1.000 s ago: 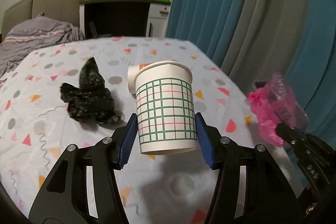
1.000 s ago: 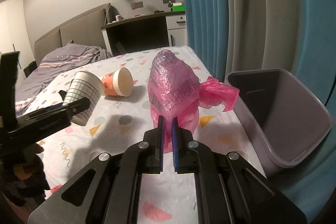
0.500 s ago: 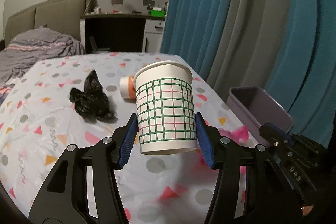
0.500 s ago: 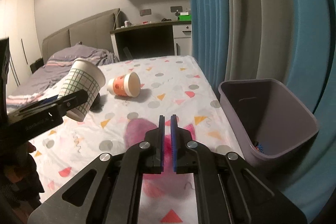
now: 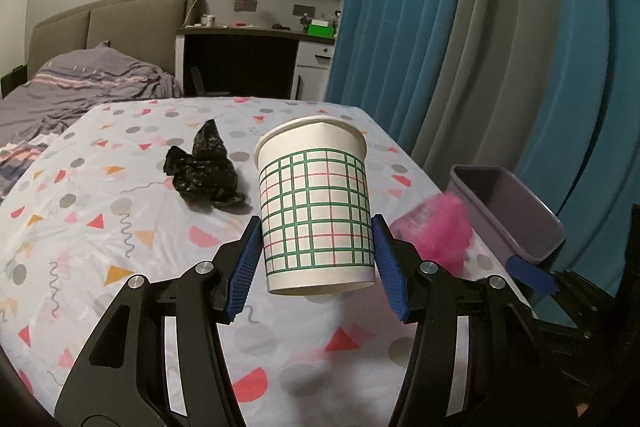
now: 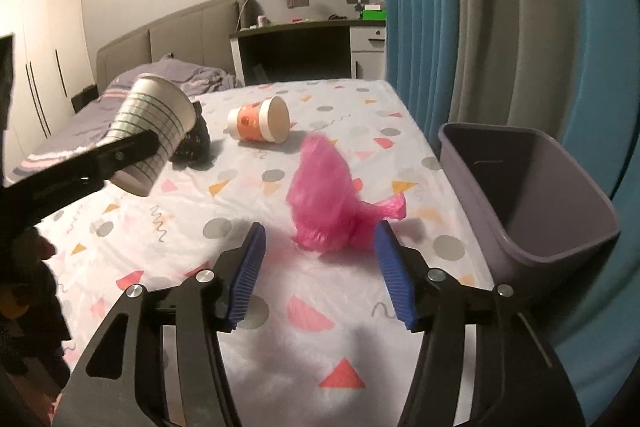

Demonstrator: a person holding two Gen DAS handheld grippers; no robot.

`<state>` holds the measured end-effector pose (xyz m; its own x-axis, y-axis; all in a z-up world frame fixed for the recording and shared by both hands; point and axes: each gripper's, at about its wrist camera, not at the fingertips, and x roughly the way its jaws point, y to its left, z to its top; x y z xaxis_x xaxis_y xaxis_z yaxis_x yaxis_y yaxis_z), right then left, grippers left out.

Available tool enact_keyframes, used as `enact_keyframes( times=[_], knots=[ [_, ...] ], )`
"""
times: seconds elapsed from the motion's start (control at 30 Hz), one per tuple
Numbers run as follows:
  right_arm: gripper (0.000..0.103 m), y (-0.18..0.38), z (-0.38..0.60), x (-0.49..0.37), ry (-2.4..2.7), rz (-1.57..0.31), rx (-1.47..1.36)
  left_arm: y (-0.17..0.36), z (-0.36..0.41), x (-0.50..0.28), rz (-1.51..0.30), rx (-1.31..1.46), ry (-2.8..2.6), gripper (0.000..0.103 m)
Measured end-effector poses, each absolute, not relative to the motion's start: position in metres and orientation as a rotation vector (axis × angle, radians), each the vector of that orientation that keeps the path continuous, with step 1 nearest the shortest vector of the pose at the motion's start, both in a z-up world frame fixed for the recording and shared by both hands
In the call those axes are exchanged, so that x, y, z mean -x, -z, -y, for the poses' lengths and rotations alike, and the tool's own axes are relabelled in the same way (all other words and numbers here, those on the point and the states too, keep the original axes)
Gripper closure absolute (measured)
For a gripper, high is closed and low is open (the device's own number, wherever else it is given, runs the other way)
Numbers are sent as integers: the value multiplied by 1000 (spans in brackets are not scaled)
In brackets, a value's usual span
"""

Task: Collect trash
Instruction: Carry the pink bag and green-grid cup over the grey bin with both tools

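My left gripper is shut on a white paper cup with a green and red grid, held upright above the table; the cup also shows at the left of the right wrist view. My right gripper is open and empty, just behind a blurred pink plastic bag over the table beside the grey bin. The pink bag also shows in the left wrist view, beside the bin. An orange cup lies on its side. A crumpled black bag lies on the table.
The table wears a white cloth with coloured shapes. Blue and grey curtains hang close on the right behind the bin. A bed and a dark desk stand beyond the table's far edge.
My right gripper has opened and let go of the pink bag, which now sits blurred in front of it by the bin. My left gripper still holds the grid cup.
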<state>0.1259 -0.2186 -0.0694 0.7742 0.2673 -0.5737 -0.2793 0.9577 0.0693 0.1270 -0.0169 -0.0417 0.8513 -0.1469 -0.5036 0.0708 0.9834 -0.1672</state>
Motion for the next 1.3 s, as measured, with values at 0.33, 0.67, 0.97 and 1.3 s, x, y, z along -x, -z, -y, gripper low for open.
enact_keyframes(
  times=[0.33,0.67,0.97,1.3],
  knots=[
    [47,77,205,-168,-267,-660,34,44,3,-127,-542,166,99,49],
    [96,87,196,-185,-265,-696,68,50,-2,-135,-555,179,97,49],
    [100,73,206,-175,-254,-635,50,50,4,-138,-557,175,107,49],
    [100,38,246,-157,-201,-532,6,28,51,-153,-531,132,217,49]
  ],
)
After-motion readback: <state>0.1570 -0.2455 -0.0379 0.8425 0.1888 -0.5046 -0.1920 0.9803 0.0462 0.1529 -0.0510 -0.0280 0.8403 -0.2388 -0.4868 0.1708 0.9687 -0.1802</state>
